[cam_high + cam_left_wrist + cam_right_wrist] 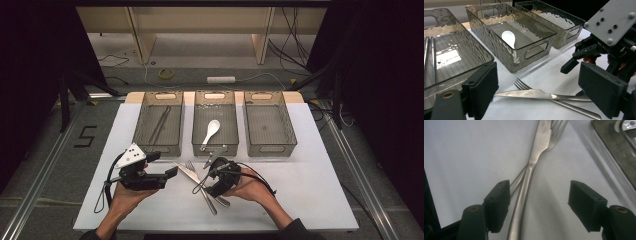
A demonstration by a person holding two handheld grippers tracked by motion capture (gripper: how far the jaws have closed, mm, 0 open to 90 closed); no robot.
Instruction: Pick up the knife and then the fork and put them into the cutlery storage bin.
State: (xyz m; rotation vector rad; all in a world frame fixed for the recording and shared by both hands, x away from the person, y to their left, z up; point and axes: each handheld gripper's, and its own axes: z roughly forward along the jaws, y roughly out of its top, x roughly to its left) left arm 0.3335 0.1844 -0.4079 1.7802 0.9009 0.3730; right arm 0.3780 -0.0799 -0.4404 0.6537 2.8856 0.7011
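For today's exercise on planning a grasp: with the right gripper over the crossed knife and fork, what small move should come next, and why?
Probably lower the right gripper and close on the knife. Its jaws stand open astride the knife handle, pads not touching, and the knife lies across the fork, so it should lift first.

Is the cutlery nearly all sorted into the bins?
Partly. A spoon lies in the middle bin and thin sticks in the left bin. The right gripper, jaws open, straddles the knife crossing the fork. Both remain to sort.
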